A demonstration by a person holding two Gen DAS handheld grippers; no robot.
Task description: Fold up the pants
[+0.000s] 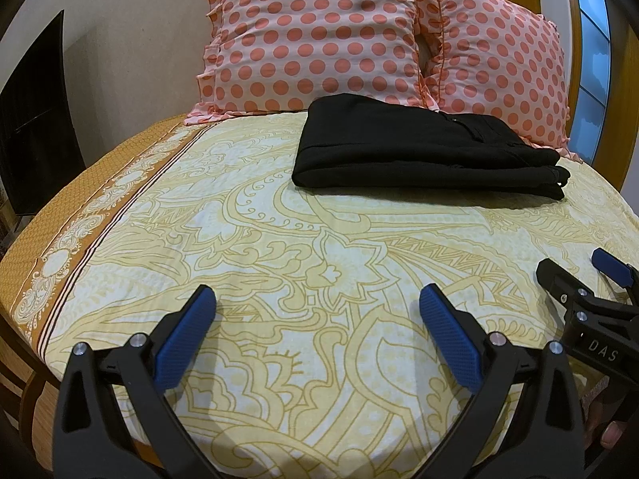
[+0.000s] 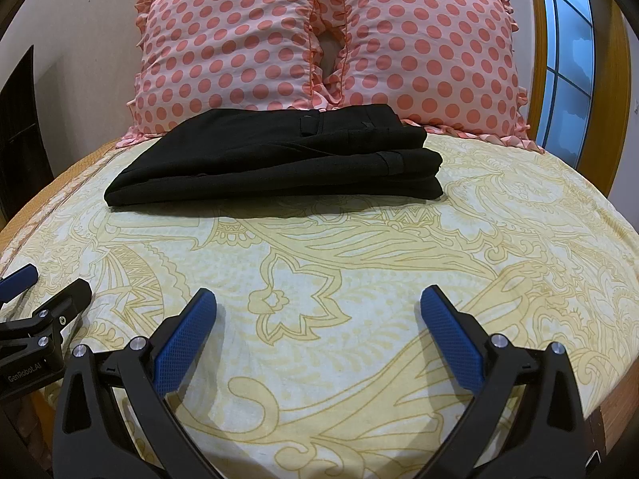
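Observation:
The black pants [image 1: 423, 147] [image 2: 279, 155] lie folded into a flat stack on the bed, just in front of the pillows. My left gripper [image 1: 317, 299] hovers open over the near part of the sheet, well short of the pants, with nothing between its blue pads. My right gripper [image 2: 318, 299] is open too, equally far back from the stack and empty. In the left wrist view the right gripper [image 1: 575, 271] shows at the right edge. The left gripper [image 2: 48, 287] shows at the left edge of the right wrist view.
A yellow patterned bedsheet [image 1: 279, 239] [image 2: 359, 259] covers the bed, with a brown border strip [image 1: 92, 239] on the left. Two pink polka-dot pillows [image 1: 319, 36] [image 2: 431, 48] stand at the head. A window [image 2: 567, 52] is at right, a dark screen [image 1: 36, 119] at left.

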